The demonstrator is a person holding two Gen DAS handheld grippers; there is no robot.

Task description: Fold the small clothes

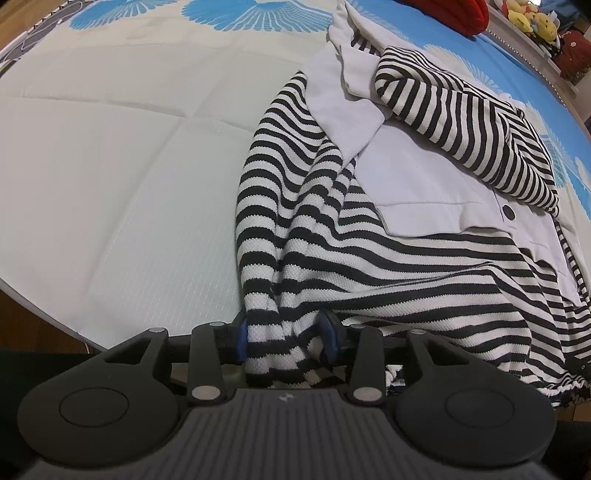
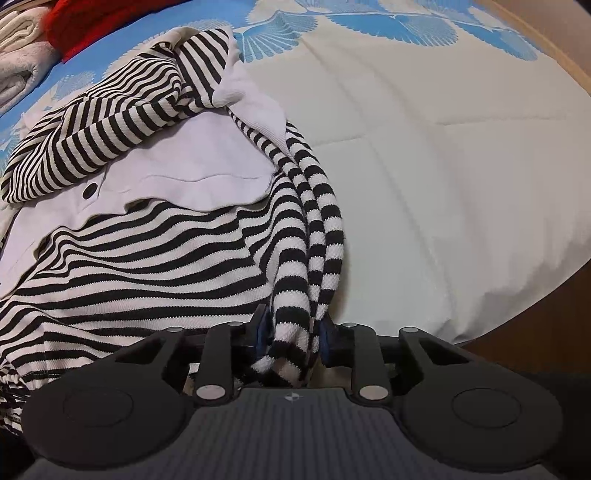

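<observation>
A black-and-white striped top (image 1: 388, 251) with a white front panel, a pocket and a dark button lies on a pale bed cover (image 1: 110, 166). It also shows in the right wrist view (image 2: 147, 251). My left gripper (image 1: 284, 339) is shut on a bunched striped edge of the top at its left side, near the cover's front edge. My right gripper (image 2: 291, 336) is shut on a bunched striped edge at the top's right side. A striped part is folded over the white panel at the far end (image 2: 110, 122).
The bed cover (image 2: 443, 166) has blue fan patterns at its far side. A red cloth (image 2: 92, 26) and folded white towels (image 2: 22, 48) lie beyond the top. Plush toys (image 1: 528, 18) sit on a ledge at the far right. The wooden floor (image 2: 535, 332) shows past the cover's edge.
</observation>
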